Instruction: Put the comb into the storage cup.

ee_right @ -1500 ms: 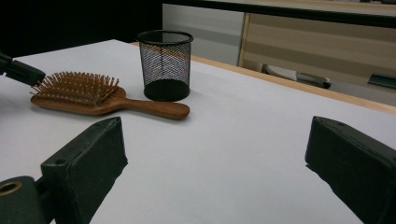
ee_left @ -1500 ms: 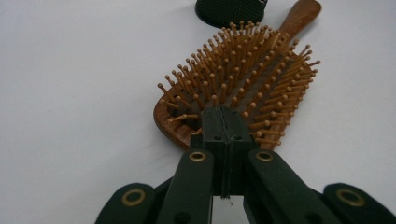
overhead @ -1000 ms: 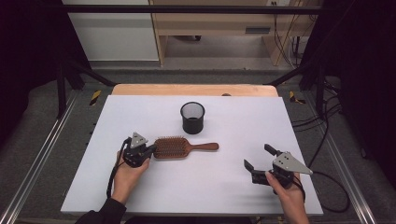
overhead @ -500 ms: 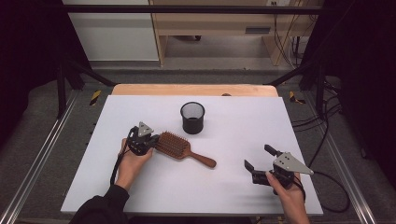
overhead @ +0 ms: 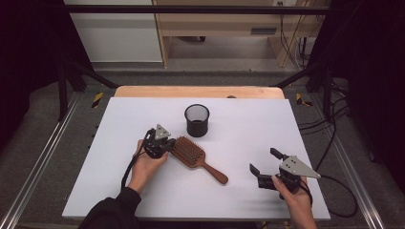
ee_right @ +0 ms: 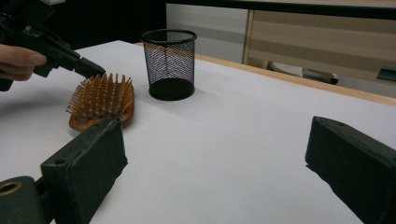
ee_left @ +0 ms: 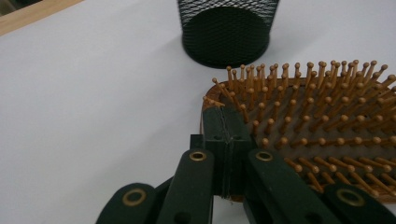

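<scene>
Now my left claw (overhead: 165, 144) pinches one wooden hairbrush (overhead: 191, 152) beside one mesh cup (overhead: 197, 120); my right claw (overhead: 264, 162) gapes empty.

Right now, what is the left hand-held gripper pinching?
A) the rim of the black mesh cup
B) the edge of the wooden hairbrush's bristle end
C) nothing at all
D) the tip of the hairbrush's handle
B: the left hand-held gripper has its jaws shut on the edge of the hairbrush at its bristle end, while the mesh cup stands apart behind it.
</scene>
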Motion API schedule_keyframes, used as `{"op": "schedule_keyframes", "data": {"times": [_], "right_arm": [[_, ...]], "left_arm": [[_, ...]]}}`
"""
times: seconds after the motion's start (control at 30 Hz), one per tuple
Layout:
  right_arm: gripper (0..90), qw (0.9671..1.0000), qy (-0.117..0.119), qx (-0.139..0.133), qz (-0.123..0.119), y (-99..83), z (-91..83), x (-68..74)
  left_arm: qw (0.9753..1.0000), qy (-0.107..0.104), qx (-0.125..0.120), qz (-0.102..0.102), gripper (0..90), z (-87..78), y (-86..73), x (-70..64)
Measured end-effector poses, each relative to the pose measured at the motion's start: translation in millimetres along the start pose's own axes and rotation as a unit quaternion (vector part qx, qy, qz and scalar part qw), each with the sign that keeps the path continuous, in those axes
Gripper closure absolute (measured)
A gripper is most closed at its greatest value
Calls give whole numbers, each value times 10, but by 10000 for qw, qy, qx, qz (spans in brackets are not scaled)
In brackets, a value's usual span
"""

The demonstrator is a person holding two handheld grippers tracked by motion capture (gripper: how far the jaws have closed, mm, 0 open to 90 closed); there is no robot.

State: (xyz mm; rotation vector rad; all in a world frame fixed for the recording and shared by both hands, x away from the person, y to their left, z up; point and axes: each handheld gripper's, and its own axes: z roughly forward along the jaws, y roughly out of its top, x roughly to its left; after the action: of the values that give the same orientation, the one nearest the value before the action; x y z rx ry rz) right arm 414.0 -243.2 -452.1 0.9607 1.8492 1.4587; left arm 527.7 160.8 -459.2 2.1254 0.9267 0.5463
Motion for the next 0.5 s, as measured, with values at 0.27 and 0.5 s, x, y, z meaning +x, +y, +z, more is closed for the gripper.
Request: {"op": "schedule_keyframes", "data": {"times": [0.27,0.5], "right_arm": [[49,10000,-16,-7,9,3,-11,1],[48,10000,-6,-6,1,7,-15,4]], "left_arm": [[9997,-213,-21,100,900,39,46,-201],[9993,-340,-25,160,900,52,69,-335]]}}
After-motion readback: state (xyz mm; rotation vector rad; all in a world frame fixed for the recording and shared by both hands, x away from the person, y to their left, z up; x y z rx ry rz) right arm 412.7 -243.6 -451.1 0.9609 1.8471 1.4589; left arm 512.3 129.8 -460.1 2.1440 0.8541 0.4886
